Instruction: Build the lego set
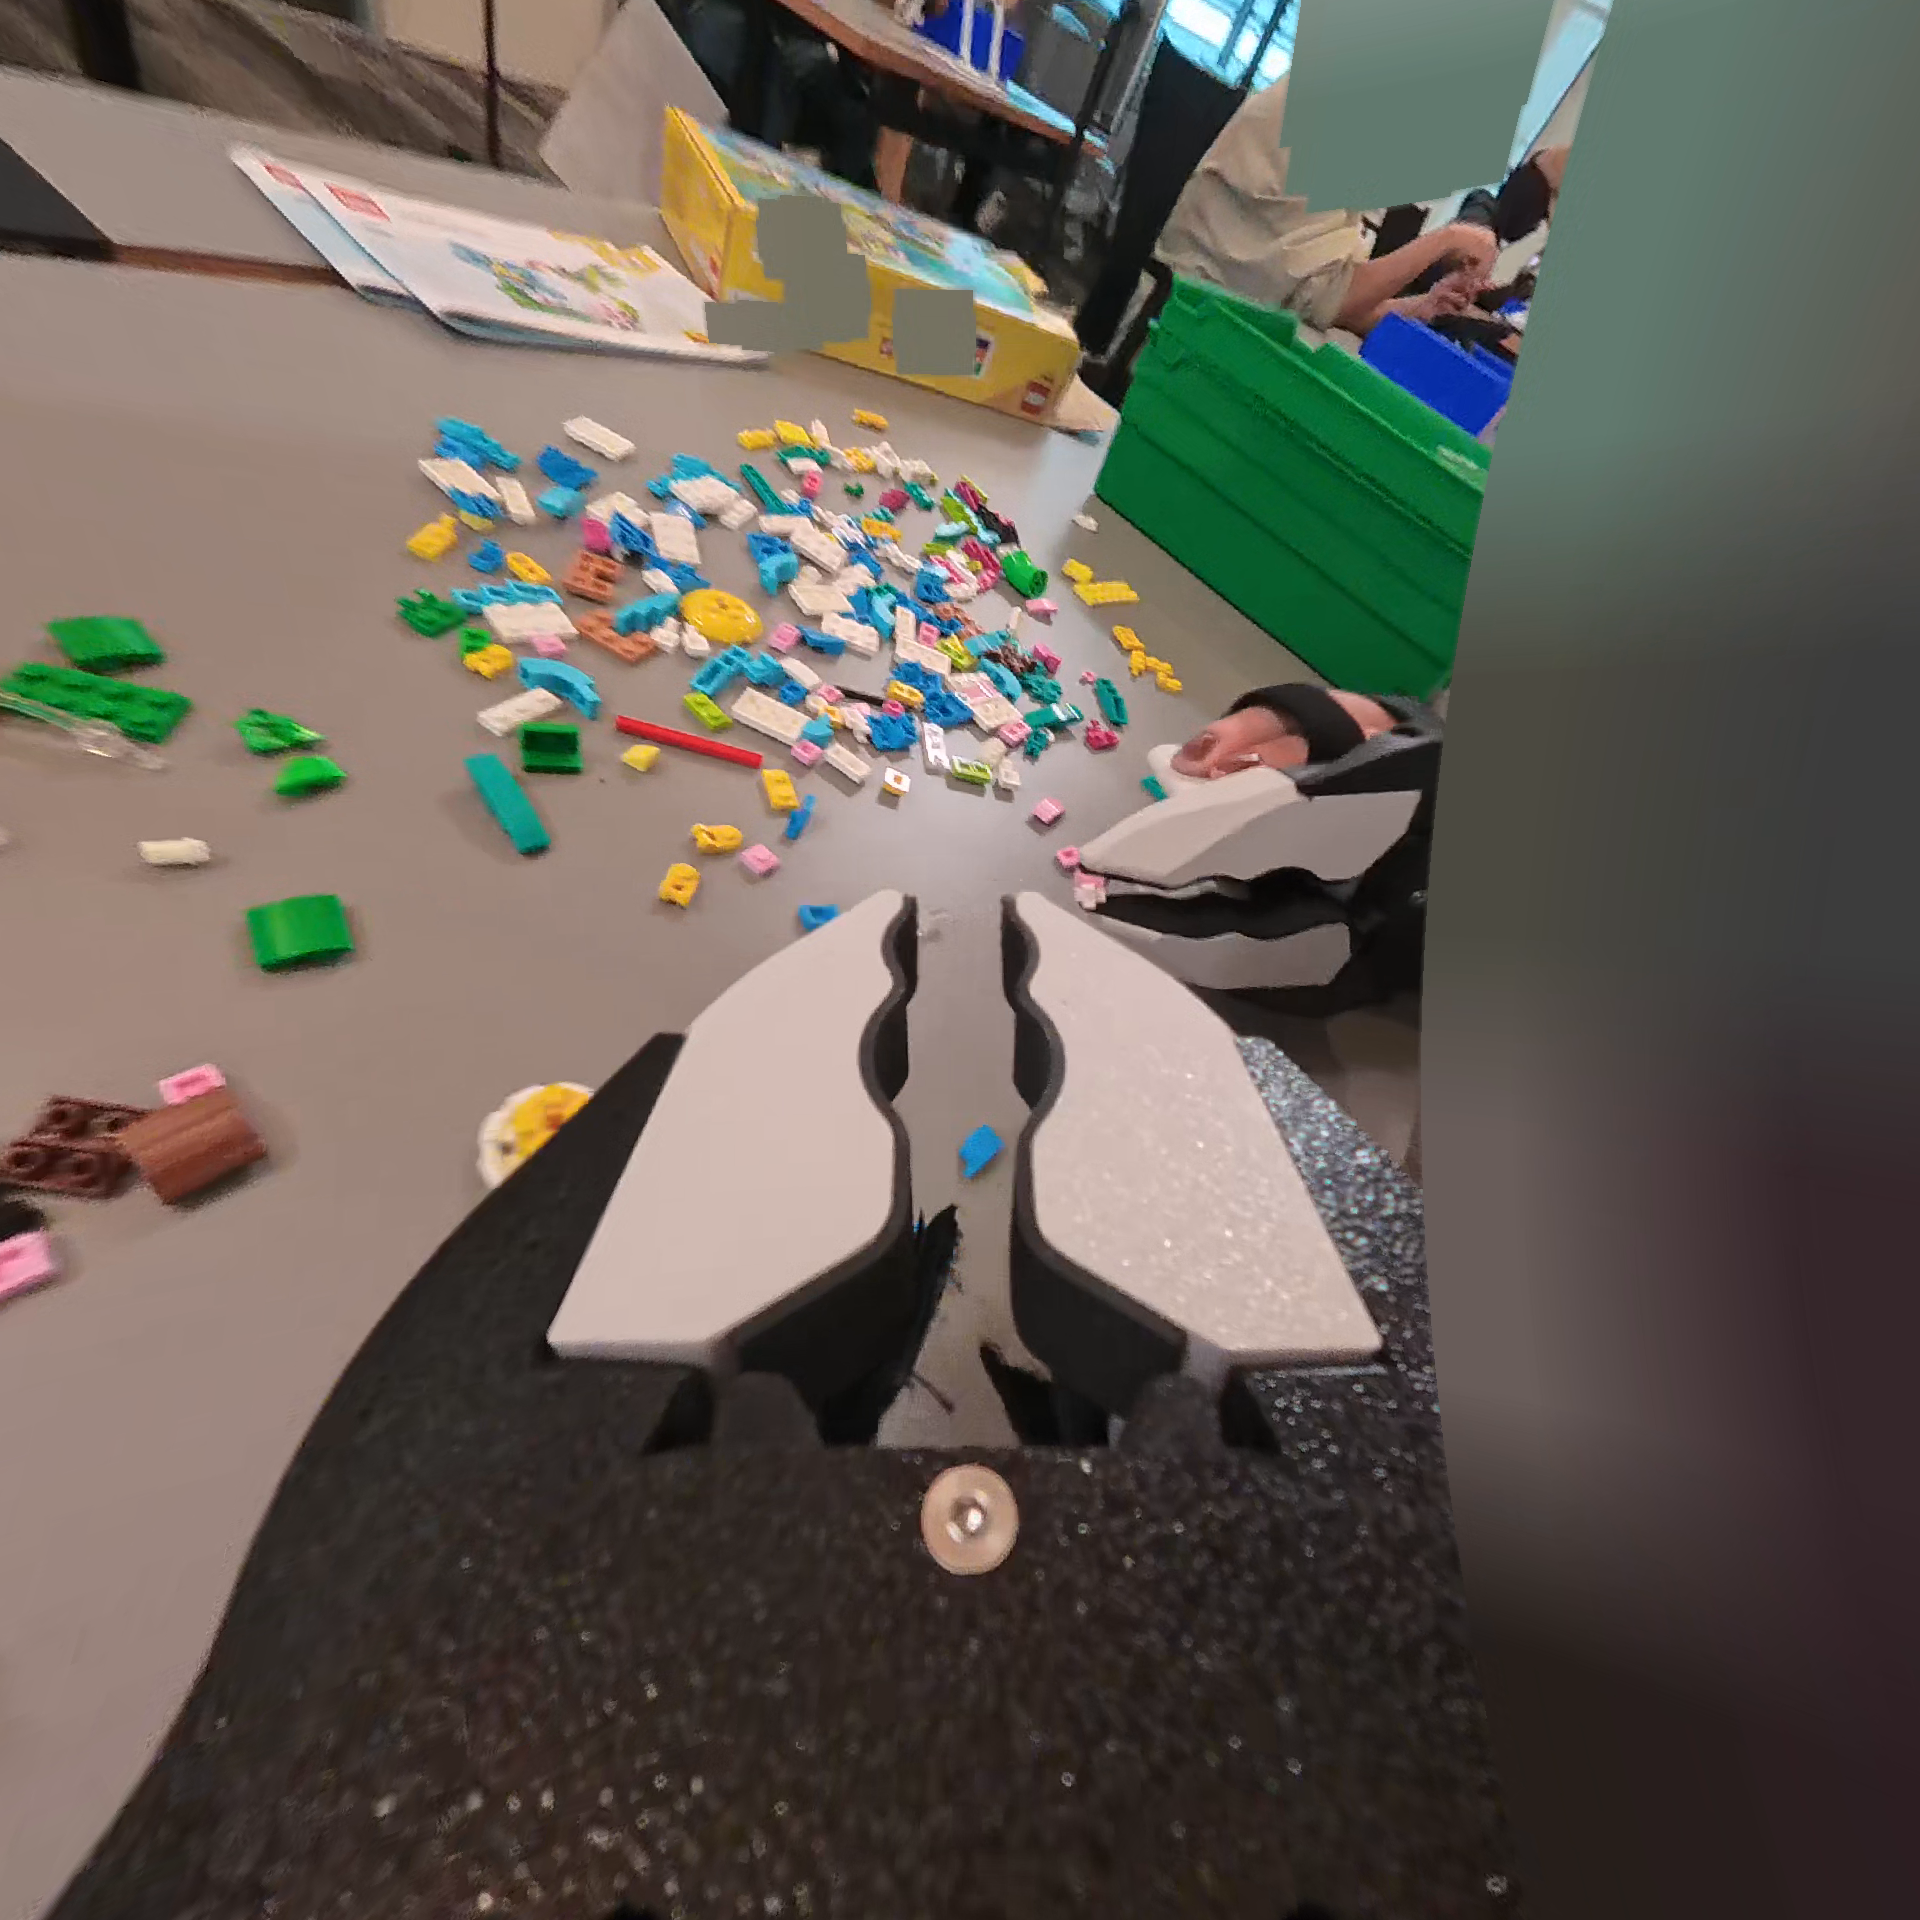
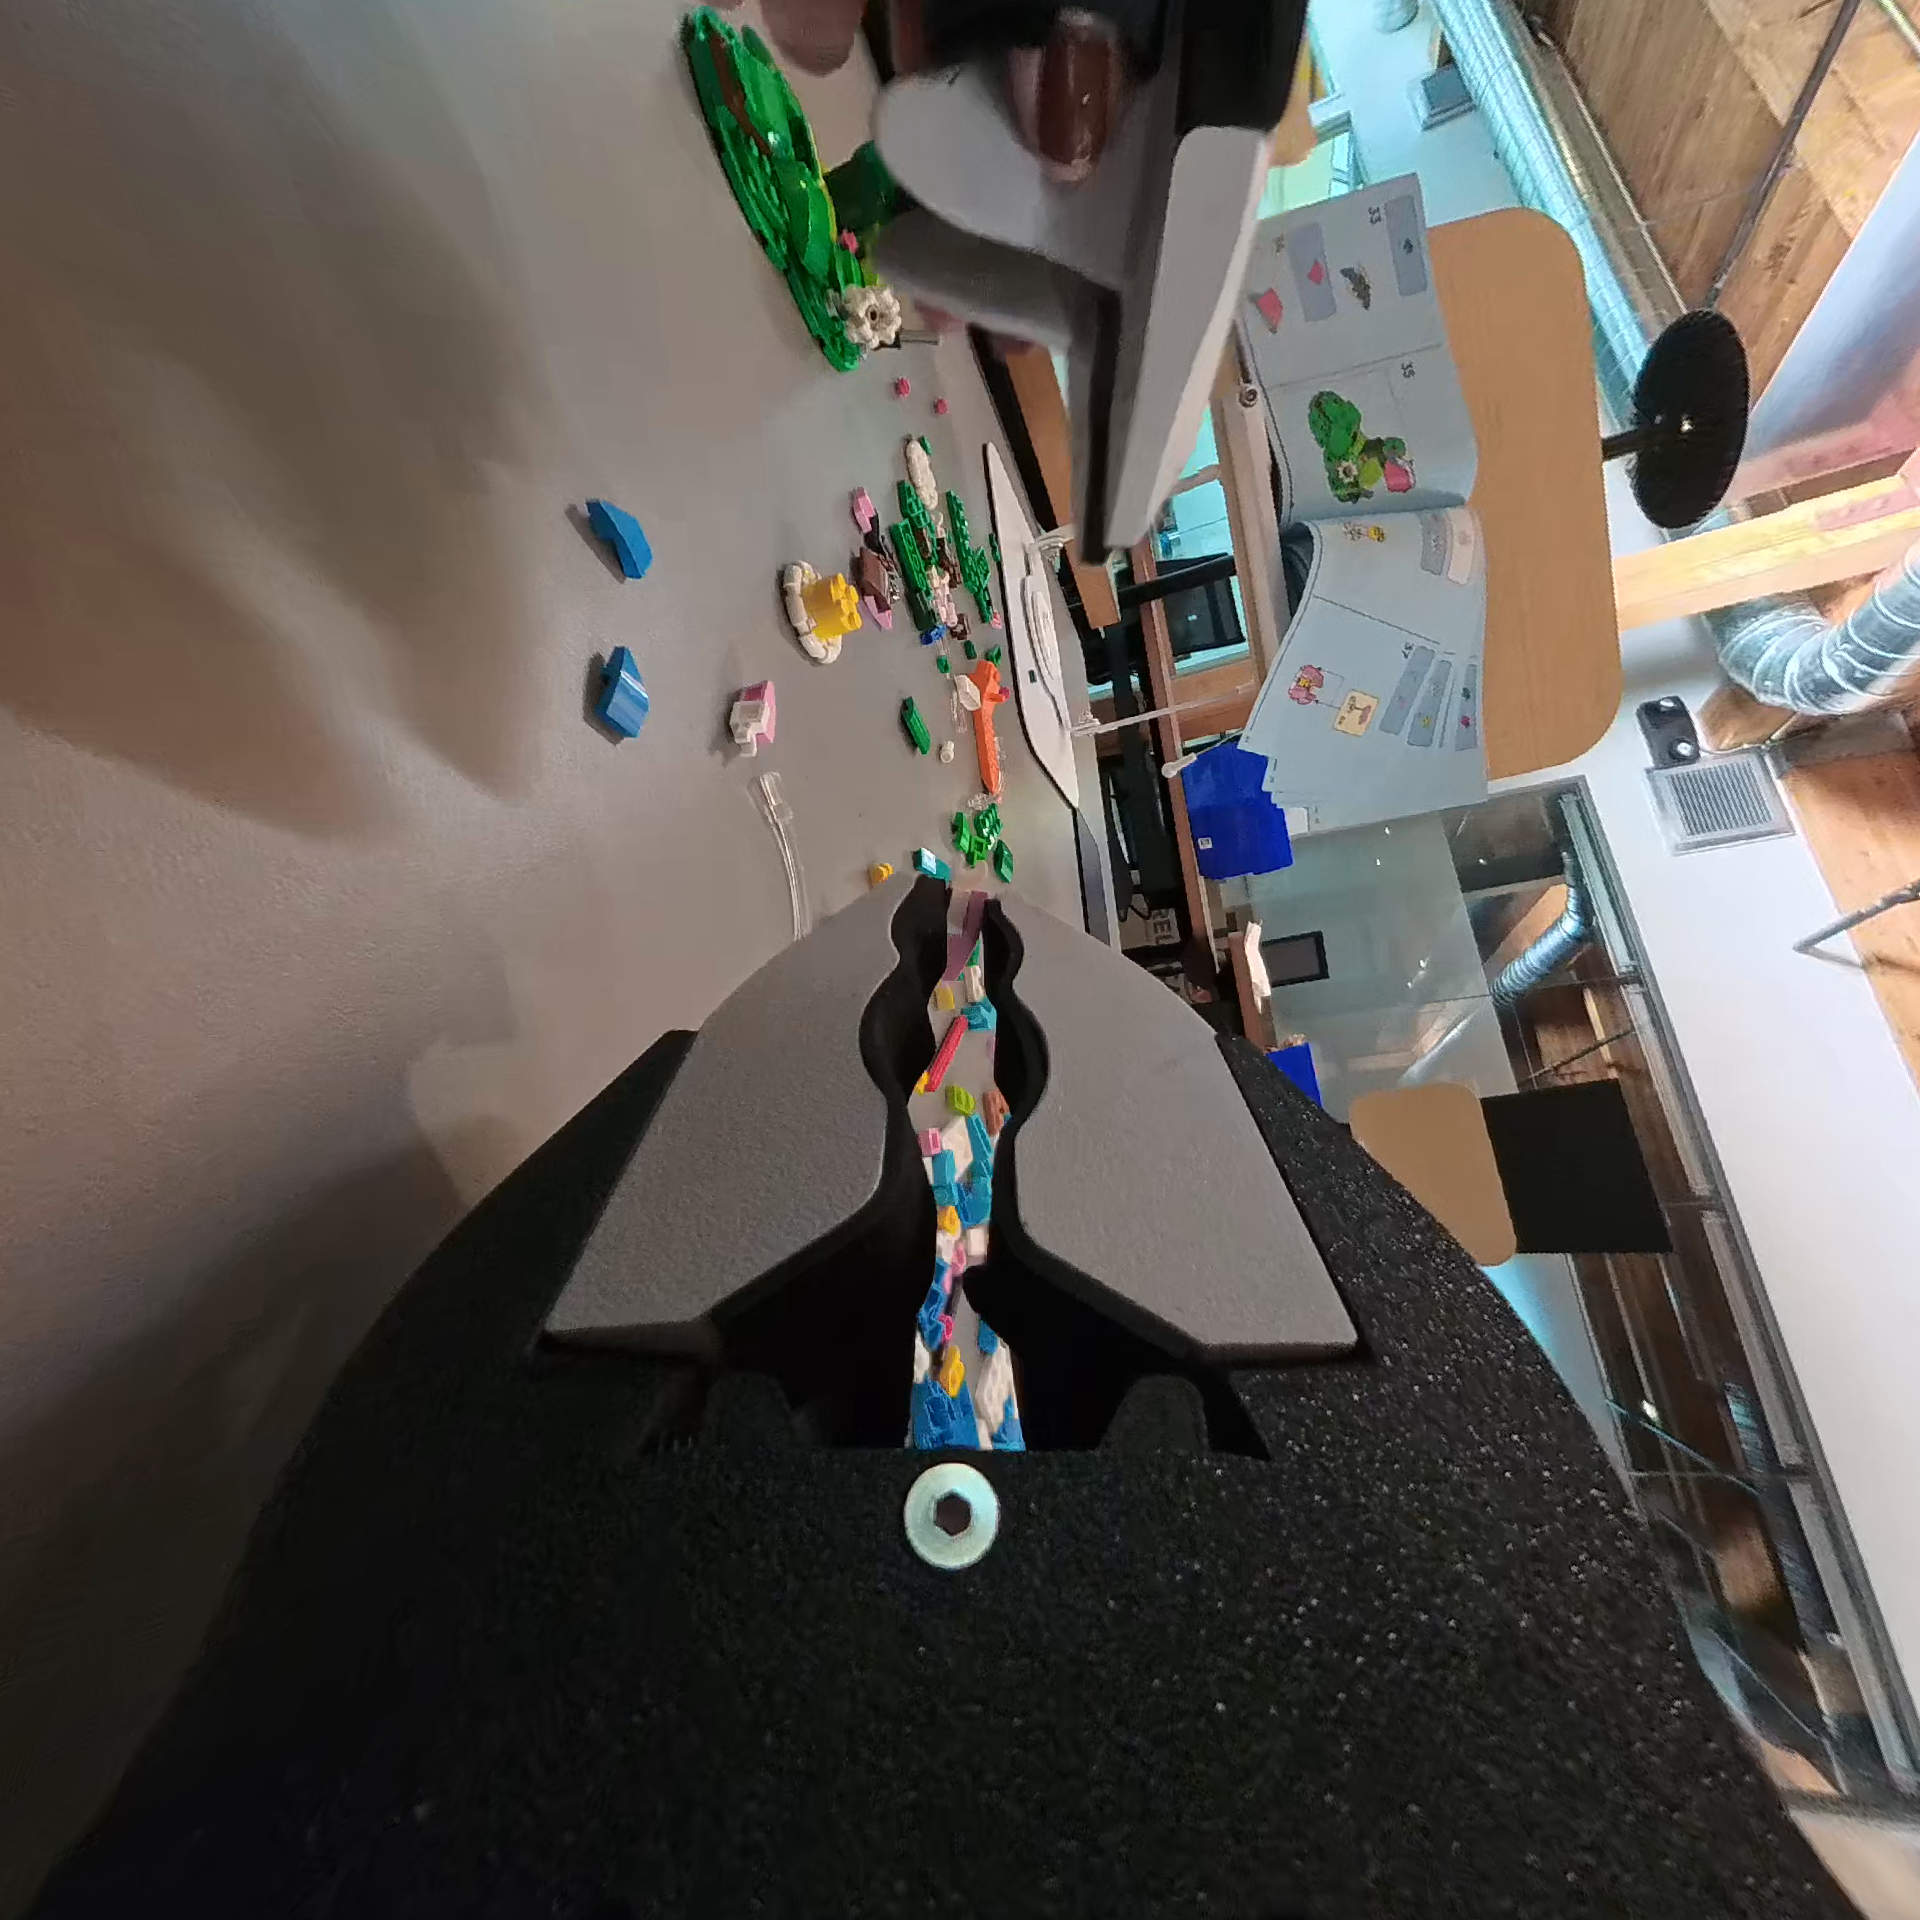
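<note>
Between our left gripper (image 1: 958,920)'s parted, empty fingers a small blue piece (image 1: 980,1150) lies on the grey table (image 1: 260,416), close in. Our right gripper (image 2: 966,914) is narrowed at the tips; whether it pinches anything we cannot tell. Ahead of the left sits the loose brick pile (image 1: 790,613), with a red rod (image 1: 688,741) lying crosswise at its near edge. We judge the left nearer the pile, the green build (image 2: 774,177) lying beyond.

Loose lego pieces (image 1: 790,623) scattered flat on grey bench (image 1: 208,416), mostly blue, white, yellow, pink. Green plates (image 1: 99,701) and brown bricks (image 1: 135,1143) lie apart at left. Round green baseplate build (image 2: 779,177) with white flower sits farther off.
</note>
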`<state>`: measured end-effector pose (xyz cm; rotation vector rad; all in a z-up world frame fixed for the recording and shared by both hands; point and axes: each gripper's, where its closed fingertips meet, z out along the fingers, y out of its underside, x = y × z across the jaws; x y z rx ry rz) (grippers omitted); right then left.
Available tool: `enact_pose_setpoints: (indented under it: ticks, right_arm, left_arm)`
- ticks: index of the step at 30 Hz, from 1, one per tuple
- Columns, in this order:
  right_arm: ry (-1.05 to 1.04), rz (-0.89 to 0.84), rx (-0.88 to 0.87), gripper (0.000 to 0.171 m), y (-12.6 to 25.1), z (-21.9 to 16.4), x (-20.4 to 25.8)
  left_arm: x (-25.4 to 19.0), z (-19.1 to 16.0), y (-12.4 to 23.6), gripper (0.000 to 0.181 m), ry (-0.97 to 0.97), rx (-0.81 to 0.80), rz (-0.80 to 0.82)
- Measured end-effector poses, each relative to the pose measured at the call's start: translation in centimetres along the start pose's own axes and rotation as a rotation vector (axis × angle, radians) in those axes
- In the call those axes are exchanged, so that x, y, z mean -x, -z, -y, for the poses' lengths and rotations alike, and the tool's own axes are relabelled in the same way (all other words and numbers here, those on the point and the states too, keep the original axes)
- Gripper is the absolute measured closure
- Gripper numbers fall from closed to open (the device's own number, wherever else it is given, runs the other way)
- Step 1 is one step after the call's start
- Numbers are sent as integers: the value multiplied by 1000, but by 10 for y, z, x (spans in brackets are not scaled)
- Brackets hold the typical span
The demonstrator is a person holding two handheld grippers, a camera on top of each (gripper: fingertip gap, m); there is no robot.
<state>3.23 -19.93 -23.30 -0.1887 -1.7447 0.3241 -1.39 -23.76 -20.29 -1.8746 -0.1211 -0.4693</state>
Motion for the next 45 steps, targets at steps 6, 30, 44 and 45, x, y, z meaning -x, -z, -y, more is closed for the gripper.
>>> enact_pose_setpoints:
  ticks: [6,30,44,45]
  right_arm:
    - [-32,9,-46,165,2,4,0]
    - [-28,59,-117,165,5,15,8]
    - [-190,109,-123,164,3,14,7]
    - [-206,115,-123,163,3,14,7]
  left_arm:
    - [-27,-42,-33,149,55,171,-140]
    - [-44,-40,-46,178,14,77,-170]
    - [-42,-38,-46,179,48,40,-153]
    - [-42,-39,-46,179,56,38,-156]
